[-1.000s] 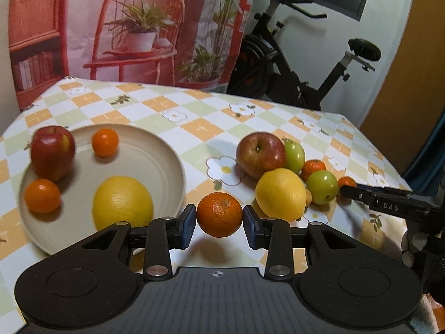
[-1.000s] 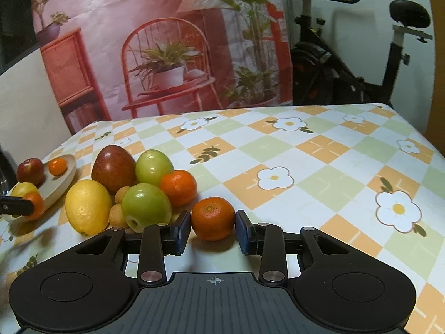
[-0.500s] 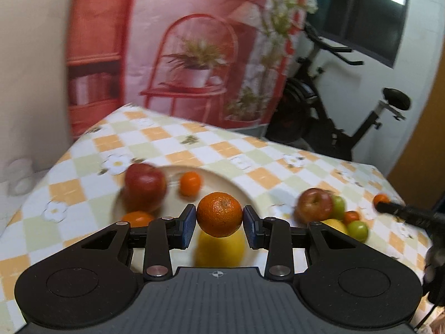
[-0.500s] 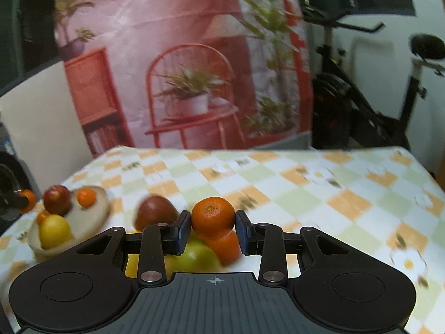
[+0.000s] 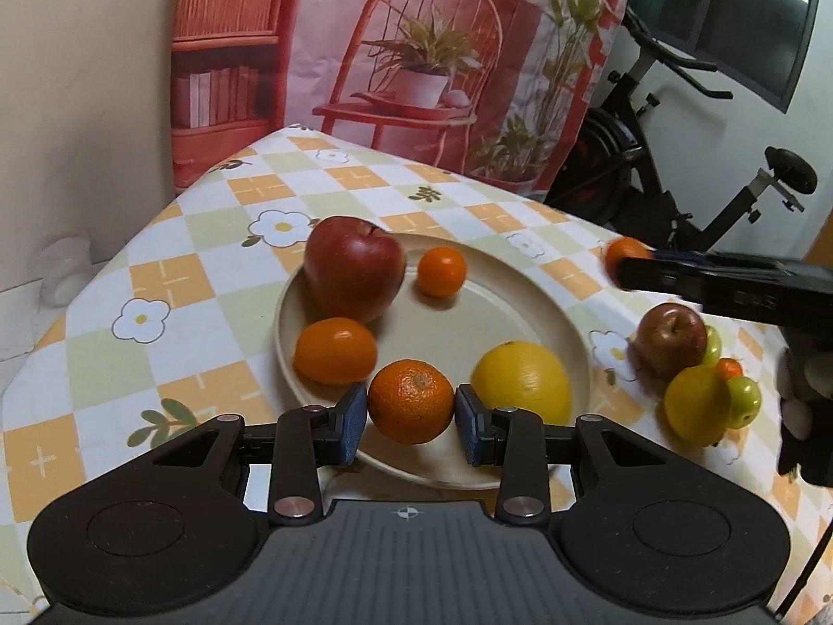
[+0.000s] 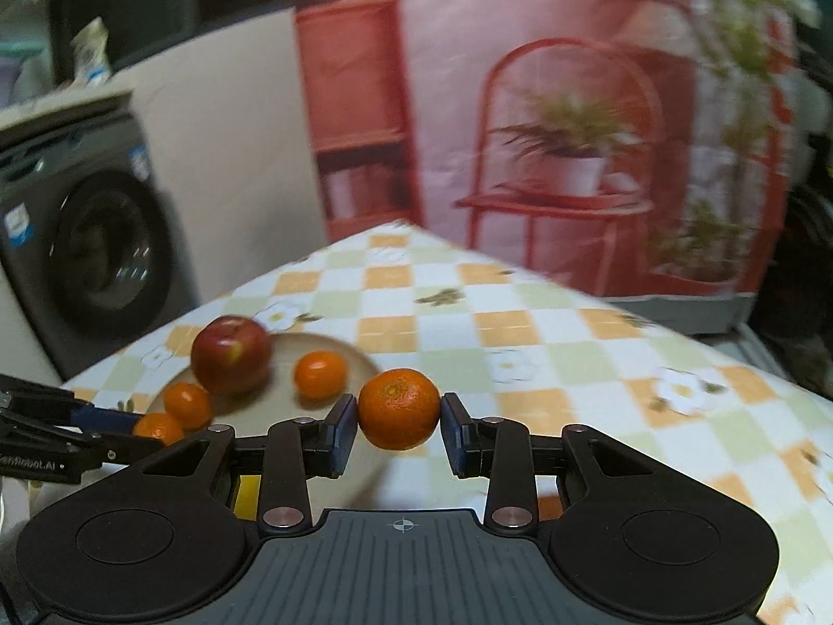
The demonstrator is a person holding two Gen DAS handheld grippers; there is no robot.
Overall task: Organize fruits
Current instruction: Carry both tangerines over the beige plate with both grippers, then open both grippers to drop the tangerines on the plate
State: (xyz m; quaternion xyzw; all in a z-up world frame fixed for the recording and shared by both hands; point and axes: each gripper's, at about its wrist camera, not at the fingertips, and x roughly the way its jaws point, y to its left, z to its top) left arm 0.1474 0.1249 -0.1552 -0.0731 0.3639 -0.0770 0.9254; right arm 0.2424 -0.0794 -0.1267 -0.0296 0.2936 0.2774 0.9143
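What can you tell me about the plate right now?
The plate is round, shallow and beige, matte like ceramic or plastic, lying flat on the checked floral tablecloth. On it rest a red apple, two small oranges and a large yellow citrus fruit. The left gripper holds another orange over its near rim; whether that orange touches the plate is unclear.

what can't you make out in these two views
- Left wrist: the near rim of the plate is hidden behind the left gripper.
- Left wrist: the pile of loose fruit overlaps, so its count is unclear.
- Right wrist: the lemon shows only as a sliver behind the right gripper.
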